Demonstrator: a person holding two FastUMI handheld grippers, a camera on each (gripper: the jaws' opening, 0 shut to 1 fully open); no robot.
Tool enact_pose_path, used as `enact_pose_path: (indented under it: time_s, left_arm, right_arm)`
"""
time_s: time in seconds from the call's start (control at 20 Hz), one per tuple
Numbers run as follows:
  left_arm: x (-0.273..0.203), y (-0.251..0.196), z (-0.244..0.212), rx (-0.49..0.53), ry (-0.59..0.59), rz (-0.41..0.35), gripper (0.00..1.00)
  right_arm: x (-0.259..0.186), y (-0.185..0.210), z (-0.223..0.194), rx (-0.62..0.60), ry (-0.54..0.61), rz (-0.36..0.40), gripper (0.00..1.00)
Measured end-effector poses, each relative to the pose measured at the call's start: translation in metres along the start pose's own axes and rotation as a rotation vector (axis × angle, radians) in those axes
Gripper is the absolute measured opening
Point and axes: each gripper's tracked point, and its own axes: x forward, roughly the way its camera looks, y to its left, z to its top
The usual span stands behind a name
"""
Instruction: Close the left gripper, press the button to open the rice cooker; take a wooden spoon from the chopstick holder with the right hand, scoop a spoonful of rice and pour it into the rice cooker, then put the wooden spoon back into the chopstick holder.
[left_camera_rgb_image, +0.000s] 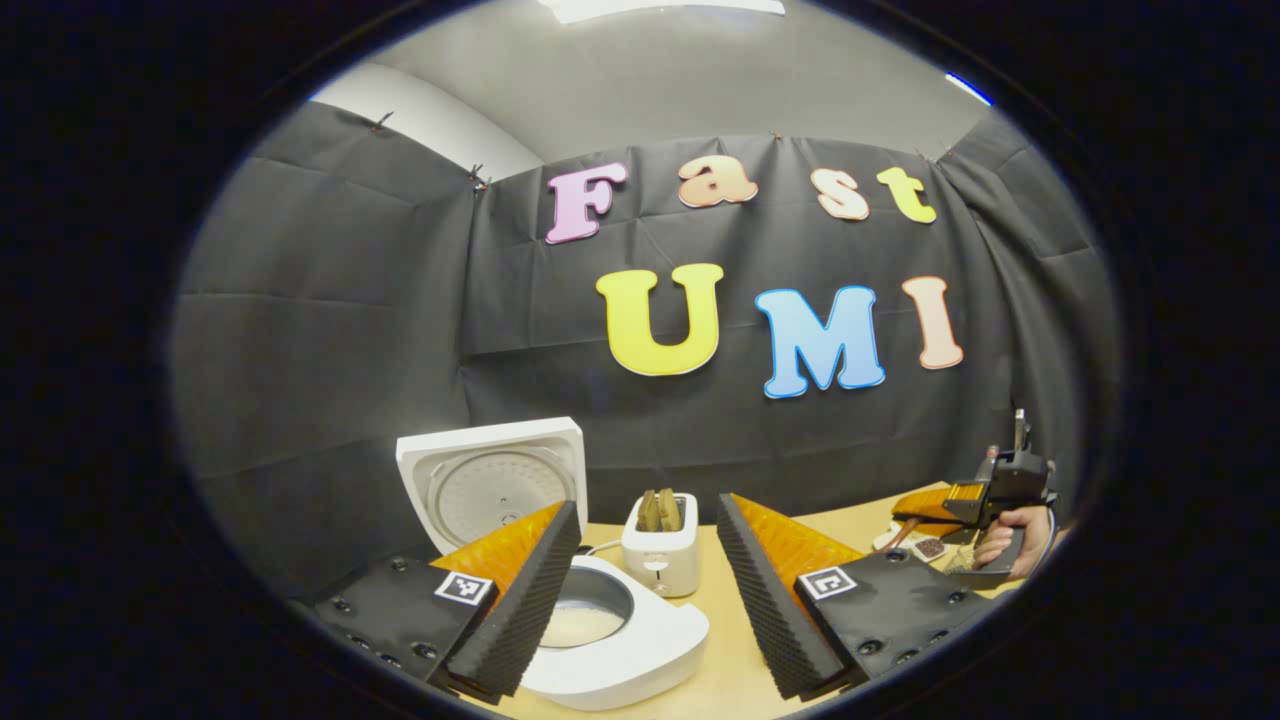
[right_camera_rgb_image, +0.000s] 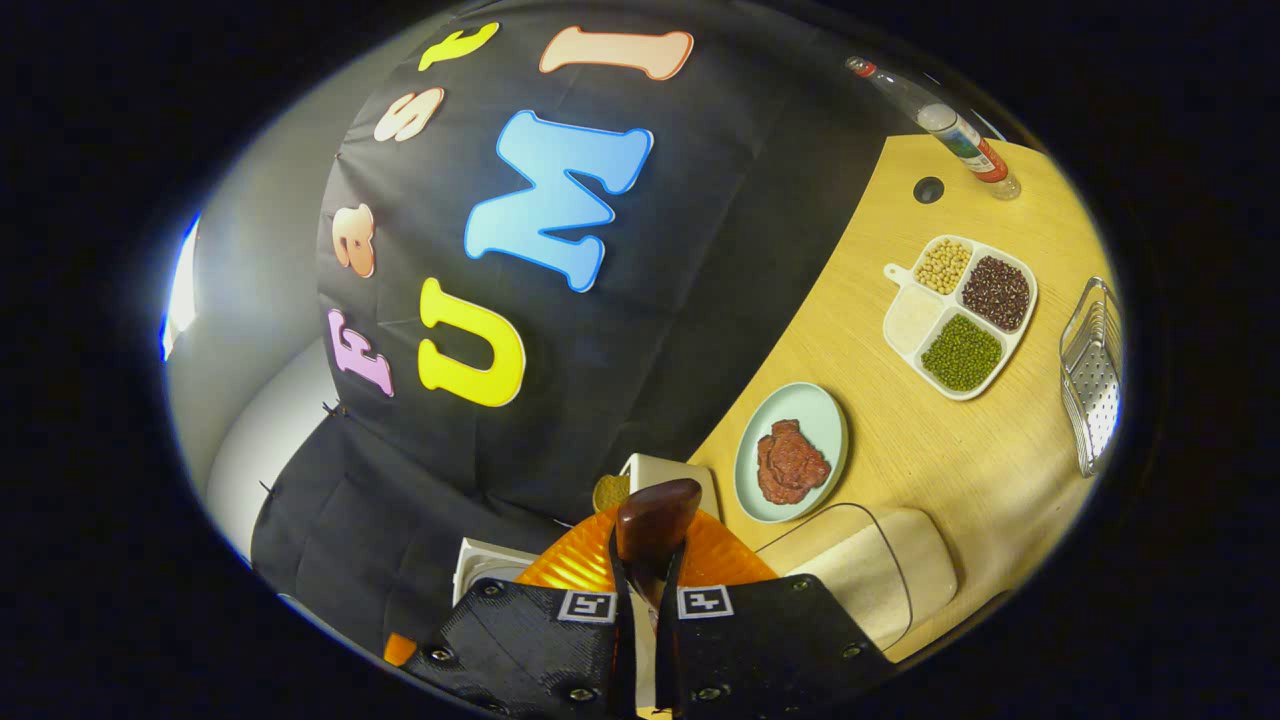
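The white rice cooker (left_camera_rgb_image: 640, 650) stands open in the left gripper view, its lid (left_camera_rgb_image: 490, 475) tilted up and back and pale rice in the inner pot (left_camera_rgb_image: 590, 615). My left gripper (left_camera_rgb_image: 645, 590) is open just above and in front of it, fingers wide apart with nothing between them. Far right, a hand (left_camera_rgb_image: 1010, 540) holds my right gripper (left_camera_rgb_image: 985, 495) over the table. In the right gripper view, my right gripper (right_camera_rgb_image: 645, 590) is shut on the dark wooden spoon (right_camera_rgb_image: 655, 520), whose bowl sticks out past the fingertips. Whether the spoon carries rice I cannot tell.
A white toaster (left_camera_rgb_image: 660, 550) with bread stands behind the cooker. The right gripper view shows a pale plate (right_camera_rgb_image: 830, 420) with red meat, a divided tray (right_camera_rgb_image: 1028, 290) of beans and rice, a bottle (right_camera_rgb_image: 945, 120), a wire rack (right_camera_rgb_image: 1090, 375) and a board (right_camera_rgb_image: 870, 575).
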Motion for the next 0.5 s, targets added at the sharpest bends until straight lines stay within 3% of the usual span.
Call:
enact_pose_path:
  time_s: [0.2,0.5]
  left_arm:
    - [0.002,0.005,-0.010,-0.029,-0.002,0.007,0.92]
    - [-0.005,0.030,-0.019,-0.009,-0.005,0.049,0.93]
  right_arm:
    - [-0.008,0.035,0.004,-0.037,-0.003,0.039,0.08]
    - [-0.001,0.084,-0.011,-0.052,0.031,0.102,0.08]
